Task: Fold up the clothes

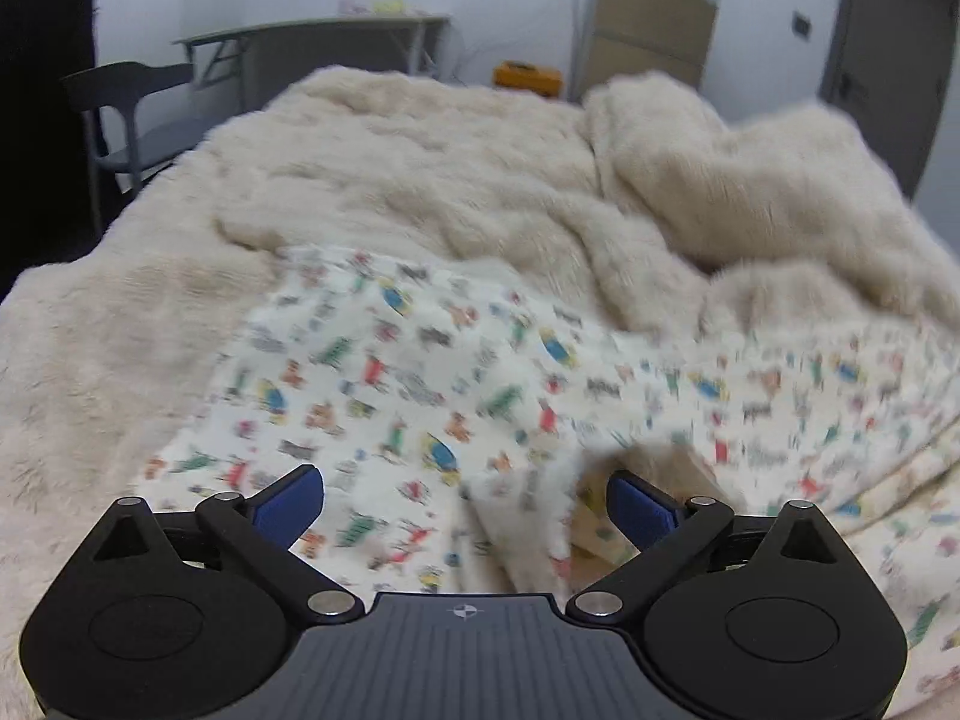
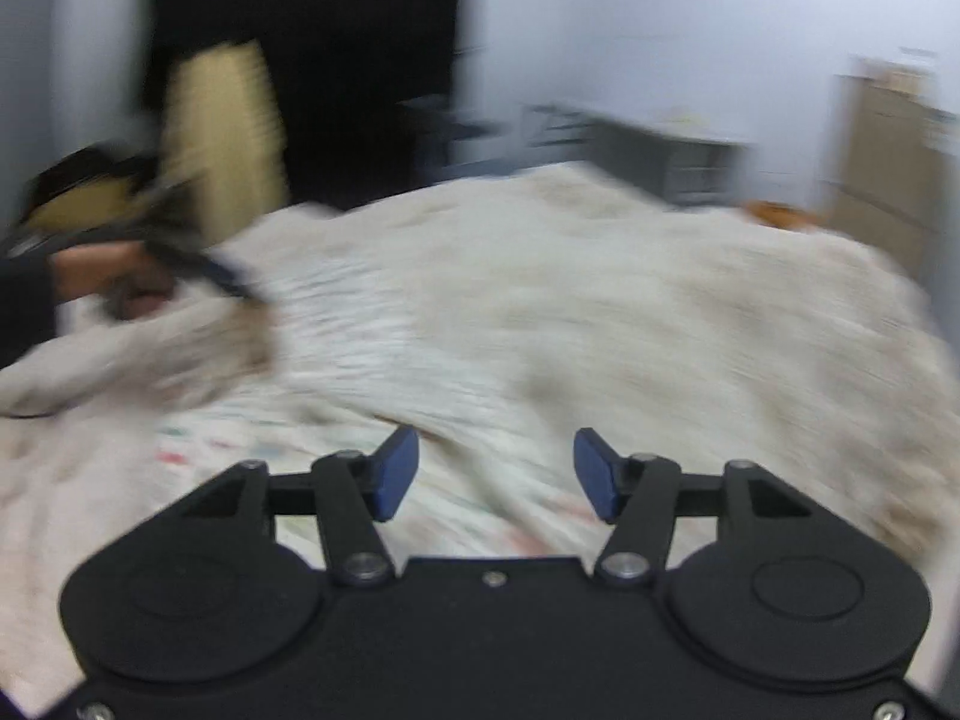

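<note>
Left gripper [image 1: 465, 501] sits lowest in its own view, black housing, blue pads [image 1: 288, 507] spread wide with nothing between them, aimed low over the printed garment [image 1: 420, 396]. Right gripper [image 2: 495, 474] same build, blue fingertips [image 2: 396, 474] parted, nothing clamped, hovering above cloth; that view is badly motion-blurred. Biggest thing: cream furry blanket [image 1: 390, 180] covering the whole bed, rumpled, with a thick bunched fold [image 1: 750, 180] heaped toward the far right corner. Printed garment lies on the blanket at the near edge of the bed, spreading from centre out to the near right edge; white fabric with small multicolour cartoon print, wrinkled, one raised crease [image 1: 528, 510] running down between the left pads, fabric lifted a bit by the right pad showing a yellowish underside. In the right wrist view the garment [image 2: 252, 480] shows only as pale smeared cloth with faint red and green marks, under and left of the pads. Left hand [image 2: 114, 282] visible at the far left of the right wrist view, dark sleeve, gripping the other tool over the blanket's left edge, too blurred for detail. Beyond the bed: grey table [image 1: 312, 42] against the back wall, dark chair [image 1: 120, 114] at the left side, tall cardboard box [image 1: 654, 18] at the back, orange object [image 1: 528, 75] on the floor beside it, grey door [image 1: 888, 30] on the right. Nothing blocks either tool.
</note>
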Available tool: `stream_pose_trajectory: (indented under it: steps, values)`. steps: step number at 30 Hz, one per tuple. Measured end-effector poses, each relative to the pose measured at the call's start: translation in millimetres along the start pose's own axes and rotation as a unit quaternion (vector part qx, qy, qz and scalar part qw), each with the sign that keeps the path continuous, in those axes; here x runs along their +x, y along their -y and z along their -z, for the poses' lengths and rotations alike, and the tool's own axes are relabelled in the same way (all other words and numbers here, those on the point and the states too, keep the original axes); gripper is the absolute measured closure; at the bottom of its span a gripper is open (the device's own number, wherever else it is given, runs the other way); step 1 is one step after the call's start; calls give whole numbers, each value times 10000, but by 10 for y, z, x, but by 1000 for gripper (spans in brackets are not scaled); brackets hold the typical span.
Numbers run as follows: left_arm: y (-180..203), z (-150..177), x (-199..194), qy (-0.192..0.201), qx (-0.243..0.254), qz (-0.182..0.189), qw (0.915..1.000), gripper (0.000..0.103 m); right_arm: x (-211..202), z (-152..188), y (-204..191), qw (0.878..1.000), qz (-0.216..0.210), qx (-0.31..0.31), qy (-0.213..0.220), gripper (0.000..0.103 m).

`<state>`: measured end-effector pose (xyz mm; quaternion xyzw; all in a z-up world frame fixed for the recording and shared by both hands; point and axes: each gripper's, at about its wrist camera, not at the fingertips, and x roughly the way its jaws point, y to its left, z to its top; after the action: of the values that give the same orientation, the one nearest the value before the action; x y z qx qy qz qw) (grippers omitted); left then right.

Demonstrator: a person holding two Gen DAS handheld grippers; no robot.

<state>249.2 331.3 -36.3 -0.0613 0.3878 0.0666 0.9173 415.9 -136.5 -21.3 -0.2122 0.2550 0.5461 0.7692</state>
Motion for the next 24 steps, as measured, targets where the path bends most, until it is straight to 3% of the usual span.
stream_pose_trajectory:
  steps: [2, 4, 6, 7, 8, 9, 12, 14, 15, 16, 18, 20, 23, 24]
  values:
    - [51, 59, 71, -65, 60, 46, 9999, 27, 537, -283, -122, 9967, -474, -394, -520, 48]
    - [72, 97, 129, -60, 32, -26, 10000, 75, 970, -432, -135, 9914, -592, -598, -1004, 52]
    - [33, 96, 136, 79, -169, -136, 9997, 100, 1303, -481, -73, 9845, -673, -615, -1500, 69]
    - [-37, 68, 93, 271, -457, -54, 9986, 100, 1399, -473, -35, 9811, -732, -626, -1680, 91]
    - [-82, 49, 66, 359, -601, -4, 9975, 100, 1495, -465, 3, 9773, -791, -636, -1861, 101]
    - [-174, -17, 20, 542, -949, 23, 9940, 100, 1525, -455, 39, 9763, -837, -615, -1896, 102]
    - [-249, -212, 15, 665, -1128, -53, 9914, 100, 1355, -491, 224, 9878, -644, -217, -1404, 102]
    - [-263, -442, 176, 576, -1058, -202, 9925, 97, 1259, -530, 401, 9938, -290, 112, -1069, 102]
    - [-264, -557, 296, 503, -1014, -287, 9932, 84, 1239, -554, 516, 9950, -17, 306, -954, 102]
    - [-265, -672, 415, 430, -970, -372, 9937, 51, 1258, -560, 563, 9946, 138, 347, -967, 102]
    - [-282, -824, 738, -43, -1009, -585, 9932, 12, 1406, -538, 550, 9908, 435, 117, -1280, 100]
    - [-375, -859, 931, -441, -1226, -636, 9894, 12, 1493, -497, 483, 9860, 687, -162, -1511, 92]
    - [-700, -738, 873, -746, -2040, -67, 9761, 4, 1530, -449, 393, 9822, 856, -394, -1627, 83]
    - [-846, -638, 729, -656, -2215, 48, 9729, 3, 1514, -433, 377, 9825, 854, -389, -1606, 81]
